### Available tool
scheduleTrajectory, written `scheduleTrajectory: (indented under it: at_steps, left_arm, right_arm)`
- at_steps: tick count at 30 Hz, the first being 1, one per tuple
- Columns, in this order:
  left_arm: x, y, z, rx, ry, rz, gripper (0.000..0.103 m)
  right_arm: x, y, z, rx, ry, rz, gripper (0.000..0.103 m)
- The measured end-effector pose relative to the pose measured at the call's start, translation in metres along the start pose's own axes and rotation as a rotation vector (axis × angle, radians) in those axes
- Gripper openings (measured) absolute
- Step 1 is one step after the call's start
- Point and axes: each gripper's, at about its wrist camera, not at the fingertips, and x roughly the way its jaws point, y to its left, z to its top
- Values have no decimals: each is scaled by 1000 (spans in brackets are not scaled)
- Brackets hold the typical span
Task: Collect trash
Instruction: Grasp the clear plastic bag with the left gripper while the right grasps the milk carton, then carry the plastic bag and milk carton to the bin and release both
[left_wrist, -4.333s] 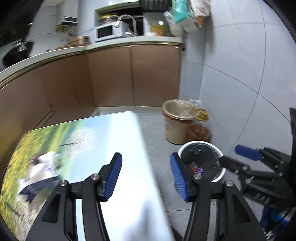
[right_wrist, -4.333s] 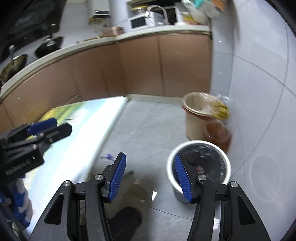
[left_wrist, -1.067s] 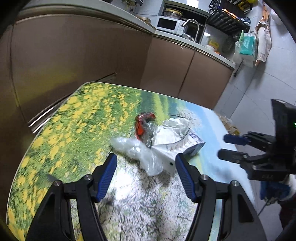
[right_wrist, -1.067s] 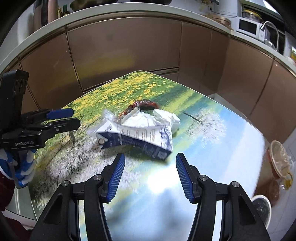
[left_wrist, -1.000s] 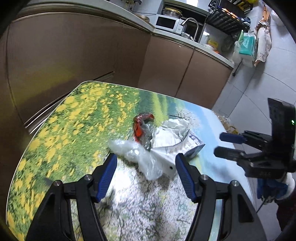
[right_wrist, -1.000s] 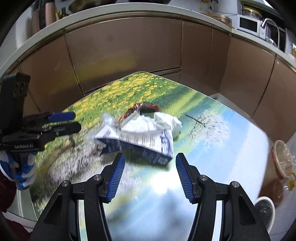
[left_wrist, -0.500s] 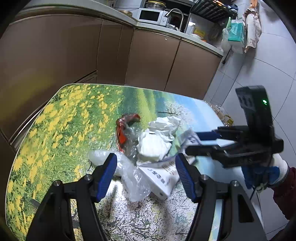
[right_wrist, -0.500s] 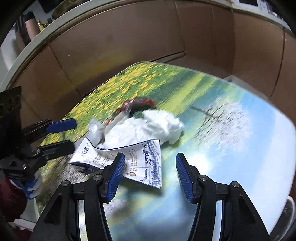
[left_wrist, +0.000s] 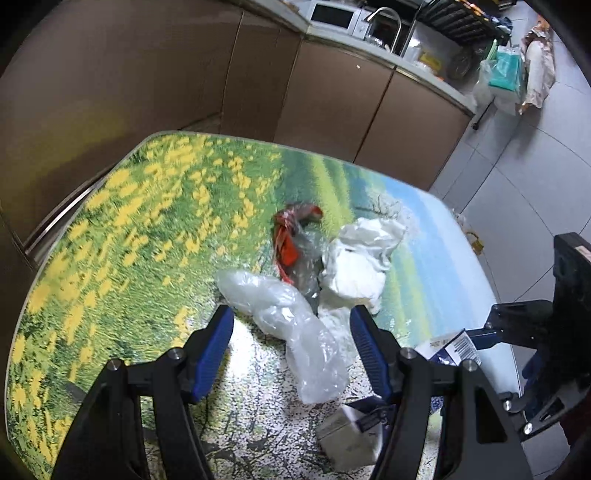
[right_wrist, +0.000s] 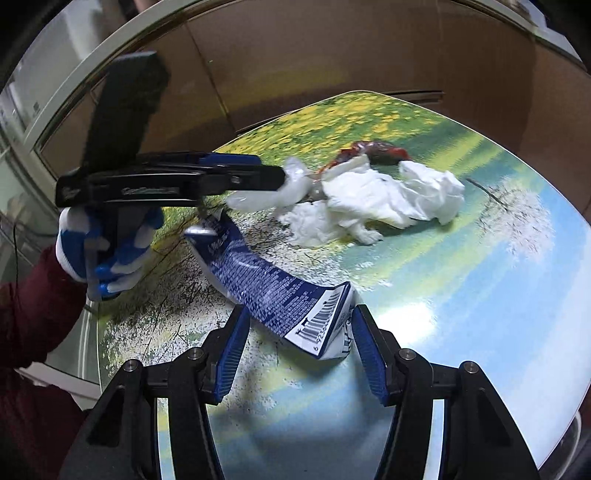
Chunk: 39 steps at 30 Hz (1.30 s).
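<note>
A pile of trash lies on the meadow-print table (left_wrist: 147, 221). My left gripper (left_wrist: 291, 350) is open and straddles a clear plastic bag (left_wrist: 288, 325) without pressing it. Beyond the bag lie a red wrapper (left_wrist: 291, 236) and crumpled white paper (left_wrist: 358, 266). My right gripper (right_wrist: 299, 350) is open, and the barcode end of a flattened blue carton (right_wrist: 280, 295) lies between its jaws, which stand apart from it. The left gripper (right_wrist: 271, 171) shows side-on at the plastic bag (right_wrist: 266, 195). White paper (right_wrist: 388, 199) and the red wrapper (right_wrist: 376, 147) lie behind it.
Brown kitchen cabinets (left_wrist: 184, 74) curve around the table's far side, under a counter with a microwave (left_wrist: 332, 14) and a tap. Tiled floor (left_wrist: 517, 184) lies to the right. A gloved hand (right_wrist: 107, 236) with a dark red sleeve holds the left gripper.
Both grippers have come down and closer to the pile. The carton has shifted and turned blue side up, its end now between my right jaws. The plastic bag now sits between my left jaws.
</note>
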Motion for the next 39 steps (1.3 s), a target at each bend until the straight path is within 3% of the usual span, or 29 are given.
scheduleTrajectory:
  at_steps: [3, 5, 7, 9, 11, 18, 27, 39]
  left_arm:
    - [10, 2, 0, -6, 36, 9, 63]
    - [15, 4, 0, -13, 50, 16, 62]
    - [18, 6, -2, -20, 61, 24, 52]
    - [22, 8, -3, -36, 73, 24, 35]
    - [22, 9, -3, -42, 71, 32, 23]
    - [6, 5, -4, -48, 8, 49, 18]
    - [-50, -7, -5, -27, -90, 58, 17]
    - [-91, -68, 6, 60, -166, 50, 17]
  right_arm:
    - [7, 2, 0, -26, 17, -4, 43]
    - [10, 4, -3, -47, 27, -9, 26]
    - [5, 8, -8, -61, 21, -16, 24]
    - [4, 10, -10, -67, 10, -9, 22]
    - [3, 13, -12, -72, 1, -11, 21]
    - [-12, 16, -20, -46, -48, -22, 17]
    - [-47, 0, -38, 82, -146, -20, 17]
    - [-144, -40, -104, 282, -338, -137, 17]
